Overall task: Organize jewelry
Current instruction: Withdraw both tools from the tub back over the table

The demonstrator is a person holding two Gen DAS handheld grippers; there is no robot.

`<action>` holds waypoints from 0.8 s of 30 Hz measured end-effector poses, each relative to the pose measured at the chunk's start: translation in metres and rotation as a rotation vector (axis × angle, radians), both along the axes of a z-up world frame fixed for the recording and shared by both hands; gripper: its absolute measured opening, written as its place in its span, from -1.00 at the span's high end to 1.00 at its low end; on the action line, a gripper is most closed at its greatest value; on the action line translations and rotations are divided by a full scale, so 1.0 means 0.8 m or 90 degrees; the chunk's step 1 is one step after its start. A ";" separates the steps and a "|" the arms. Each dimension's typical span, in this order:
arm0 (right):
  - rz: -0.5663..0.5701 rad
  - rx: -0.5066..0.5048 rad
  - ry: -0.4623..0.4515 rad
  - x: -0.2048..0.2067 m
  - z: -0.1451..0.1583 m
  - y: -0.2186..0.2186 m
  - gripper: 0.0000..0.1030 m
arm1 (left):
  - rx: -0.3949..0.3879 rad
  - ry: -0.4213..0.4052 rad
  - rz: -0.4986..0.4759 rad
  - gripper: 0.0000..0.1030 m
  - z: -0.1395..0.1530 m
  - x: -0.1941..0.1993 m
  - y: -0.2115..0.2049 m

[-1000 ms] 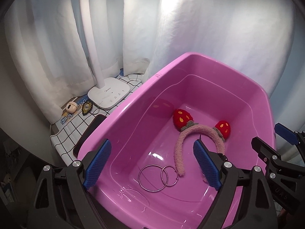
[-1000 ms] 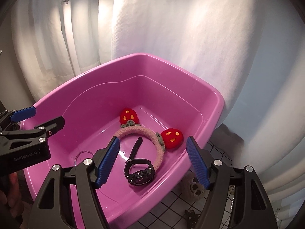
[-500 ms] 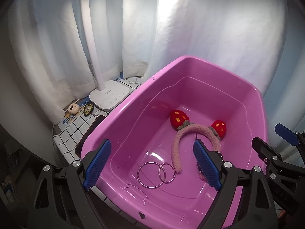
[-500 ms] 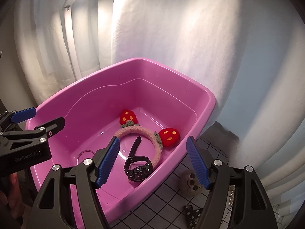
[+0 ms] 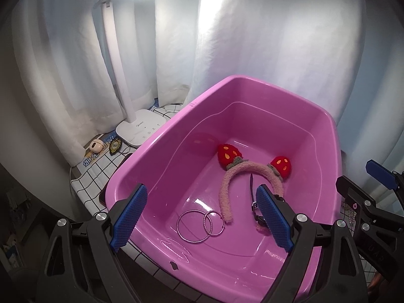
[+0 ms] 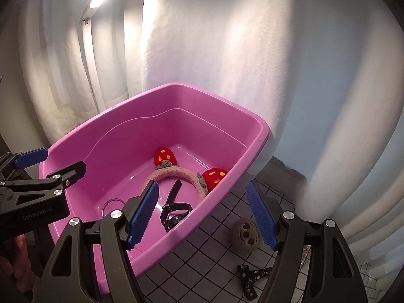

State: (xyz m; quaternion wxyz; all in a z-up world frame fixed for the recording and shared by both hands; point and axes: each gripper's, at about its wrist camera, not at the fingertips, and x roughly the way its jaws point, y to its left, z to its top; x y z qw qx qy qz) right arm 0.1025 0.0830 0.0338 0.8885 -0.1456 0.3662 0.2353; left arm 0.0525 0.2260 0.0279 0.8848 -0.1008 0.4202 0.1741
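In the pink tub [image 5: 161, 141]: strawberry headband [image 5: 248, 174], two silver hoops [image 5: 199, 223], black watch [image 6: 175, 213] all lie on the floor. Outside on the checked cloth [image 6: 214, 247]: a fuzzy round charm [image 6: 246, 232] and a black strap piece [image 6: 250, 277], so I judge the job mostly done, those likely left. Left gripper [image 5: 200, 218] and right gripper [image 6: 202, 213] both hover above the tub's near rim, jaws apart, holding nothing

A pink tub [image 5: 325, 136] held a fuzzy strawberry headband [image 5: 246, 170] lying flat, two overlapping metal hoops [image 5: 200, 224] and a black watch [image 6: 175, 213].
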 end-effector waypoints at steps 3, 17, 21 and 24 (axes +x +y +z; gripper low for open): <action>-0.004 0.004 -0.001 -0.002 0.002 -0.006 -0.34 | -0.001 0.000 0.000 -0.67 0.001 -0.002 -0.003; -0.013 0.016 -0.013 -0.019 0.016 -0.026 -0.34 | 0.003 -0.014 -0.004 -0.67 0.016 -0.018 -0.021; -0.019 0.019 -0.019 -0.025 0.022 -0.034 -0.34 | 0.003 -0.020 -0.007 -0.67 0.021 -0.022 -0.027; -0.027 0.020 -0.022 -0.027 0.024 -0.042 -0.34 | 0.003 -0.024 -0.012 -0.67 0.024 -0.025 -0.032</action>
